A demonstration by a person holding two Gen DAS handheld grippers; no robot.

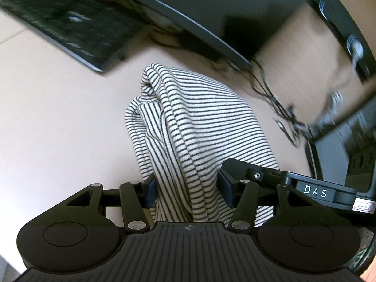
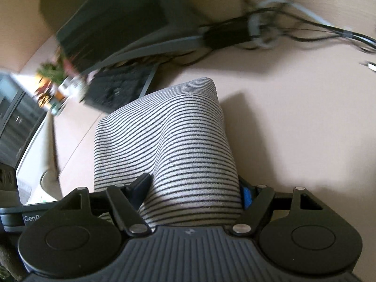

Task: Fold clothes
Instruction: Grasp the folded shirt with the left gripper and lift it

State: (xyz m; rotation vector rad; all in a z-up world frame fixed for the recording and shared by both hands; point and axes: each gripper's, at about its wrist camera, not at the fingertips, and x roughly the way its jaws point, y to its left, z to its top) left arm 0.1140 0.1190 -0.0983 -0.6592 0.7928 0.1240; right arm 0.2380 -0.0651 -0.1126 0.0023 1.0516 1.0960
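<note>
The left gripper [image 1: 189, 188] has its jaws pinched on a bunch of the striped cloth [image 1: 188, 122]. From between those jaws the cloth runs straight ahead, its long axis in line with the fingers. It is gathered into several layers, with rolled edges on the left side ahead of the jaws and a smoother striped face to the right. Its far end sits well ahead of the jaws, over the pale surface [image 1: 58, 117]. Whether that end touches the surface or hangs just above it cannot be told. A dark keyboard [image 1: 70, 28] lies ahead and to the left of the jaws, and cables [image 1: 277, 103] lie ahead to the right, both apart from the cloth.

The right gripper [image 2: 192, 195] also has its jaws closed on the cloth [image 2: 164, 136], with a thick fold filling the gap between the fingers. Here too the cloth runs straight forward from the jaws to a blunt corner far ahead, above the surface [image 2: 293, 129], where it casts a shadow to the right. The other gripper's body shows at the left edge of this view, so the two grips seem to sit close together on the same end of the cloth.

Both hands look equally near, each holding the cloth at its near end. As a judgement, any coming fold turns on that forward-running axis: the free end lies ahead of both pairs of jaws. Blur suggests both grippers are in motion.
</note>
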